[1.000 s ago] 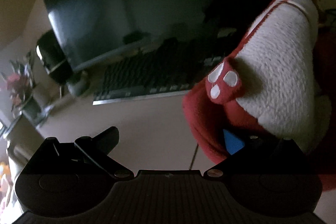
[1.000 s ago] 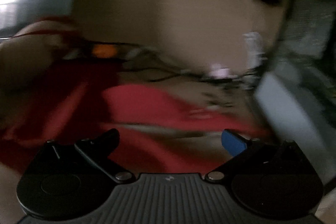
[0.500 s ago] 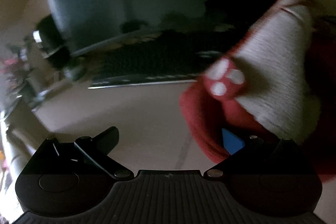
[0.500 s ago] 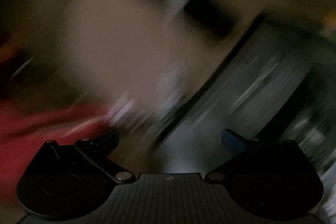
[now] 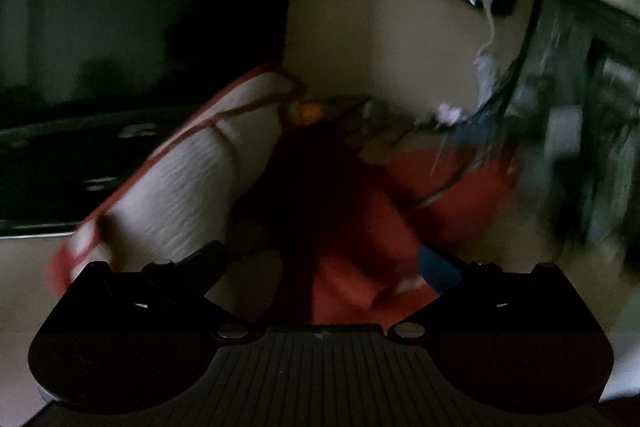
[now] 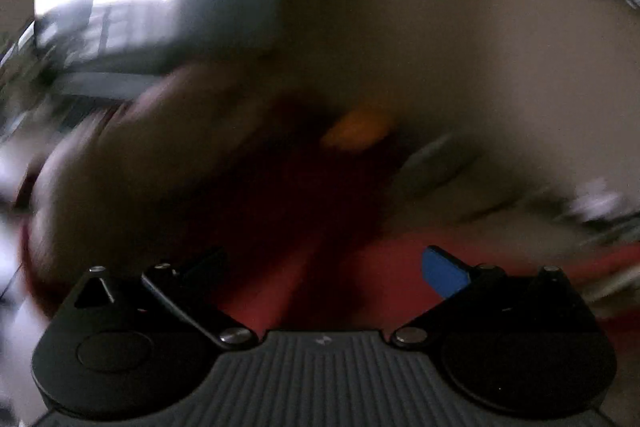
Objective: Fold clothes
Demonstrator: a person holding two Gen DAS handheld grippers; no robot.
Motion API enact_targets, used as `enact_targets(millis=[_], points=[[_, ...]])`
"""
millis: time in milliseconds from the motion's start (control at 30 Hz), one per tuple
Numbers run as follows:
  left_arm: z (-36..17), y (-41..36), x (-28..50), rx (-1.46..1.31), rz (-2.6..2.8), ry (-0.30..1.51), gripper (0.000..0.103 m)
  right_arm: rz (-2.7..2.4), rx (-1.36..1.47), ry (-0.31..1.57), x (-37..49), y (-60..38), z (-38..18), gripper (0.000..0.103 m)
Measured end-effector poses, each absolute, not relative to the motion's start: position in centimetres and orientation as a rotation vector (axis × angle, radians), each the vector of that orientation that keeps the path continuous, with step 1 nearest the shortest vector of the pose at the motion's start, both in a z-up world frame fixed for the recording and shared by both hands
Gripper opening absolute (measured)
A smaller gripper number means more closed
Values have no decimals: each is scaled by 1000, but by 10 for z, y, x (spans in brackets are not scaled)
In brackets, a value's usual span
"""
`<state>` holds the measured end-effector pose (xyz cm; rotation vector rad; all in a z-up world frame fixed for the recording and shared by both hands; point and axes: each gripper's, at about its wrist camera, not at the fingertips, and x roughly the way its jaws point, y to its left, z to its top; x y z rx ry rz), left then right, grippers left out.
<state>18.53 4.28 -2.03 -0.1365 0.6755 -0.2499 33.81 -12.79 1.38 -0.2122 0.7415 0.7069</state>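
Red fleece with a white lining, the garment, lies bunched on the worktop directly ahead of both tools, not yet flattened or folded. Left tool: fingers spread wide, nothing between them; red cloth shows in the gap but is not gripped. The white lining stands up in a hump to the left of this tool, with a red-trimmed edge along its top. Right tool: fingers likewise spread, released, with the garment beneath and ahead; this view is heavily blurred and dark, so contact with the cloth cannot be told. A keyboard and monitor sit at the far left, just behind the hump. Loose cables and small clutter lie on the worktop at the far right, close to the garment's far edge. Judged hazards: closing on a thick bunch would catch several layers at once and produce a crooked fold; dragging or lifting the cloth toward the back could snag the cables or sweep into the keyboard; low light and fast tool motion make edge location unreliable, so a grasp may miss the hem.
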Motion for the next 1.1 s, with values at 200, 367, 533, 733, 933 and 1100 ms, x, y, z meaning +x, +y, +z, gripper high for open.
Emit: enact_targets(millis=[200,367,533,733,933,1100], points=[[-57,54,251,-300,-245,816,103,723,-335,774,297,-88,-38,103],[-84,62,256,-273,-212,946,103,700,-296,858,302,-124,-33,103],[-102,61,227,-410,-266,1085,103,644,-336,891,298,-174,-30,103],[-114,-15,179,-543,-526,1130,103,365,-457,810,287,-222,-19,103],[-83,-60,162,-388,-743,1037,103,181,-265,745,262,-262,23,103],[-74,-13,185,-155,-542,916,103,391,102,826,222,-235,21,103]])
